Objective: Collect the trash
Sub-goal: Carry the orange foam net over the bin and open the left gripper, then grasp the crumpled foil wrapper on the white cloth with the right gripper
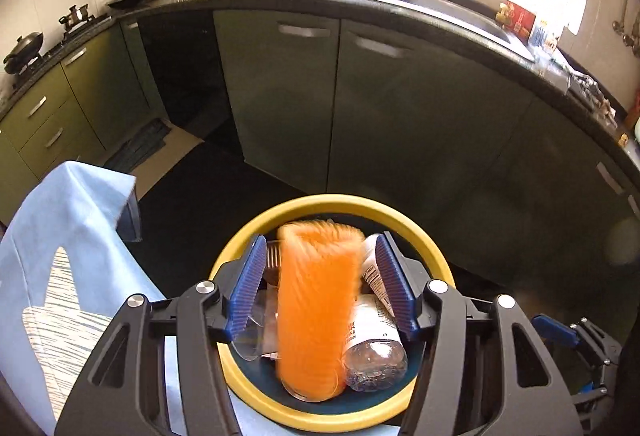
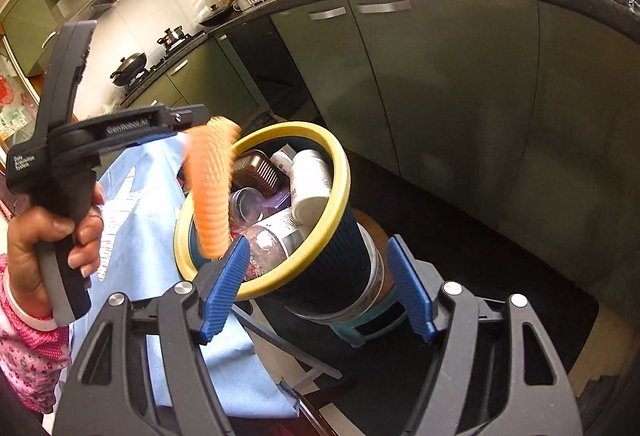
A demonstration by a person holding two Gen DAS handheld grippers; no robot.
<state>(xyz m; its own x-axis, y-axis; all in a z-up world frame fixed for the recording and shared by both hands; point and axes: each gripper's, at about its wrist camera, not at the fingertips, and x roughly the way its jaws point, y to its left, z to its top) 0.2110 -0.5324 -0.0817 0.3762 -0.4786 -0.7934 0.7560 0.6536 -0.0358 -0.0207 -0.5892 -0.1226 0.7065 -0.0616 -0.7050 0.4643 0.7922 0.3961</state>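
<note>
Orange ribbed paper cup (image 1: 316, 308), motion-blurred, sits between your left claw's (image 1: 320, 288) parted jaws, untouched, over the yellow-rimmed dark bin (image 1: 434, 256). Your right claw (image 2: 320, 288) stands apart beside that bin.

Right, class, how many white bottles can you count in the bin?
2: a large white bottle leaning on the yellow rim, and a smaller white bottle beside it, farther back. Others may be buried.

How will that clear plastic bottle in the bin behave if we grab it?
The clear plastic bottle looks empty, so probably light. Its thin crinkled wall would likely buckle under the jaws. Being round and glossy, it may slip or roll against the other trash in the yellow-rimmed bin.
</note>
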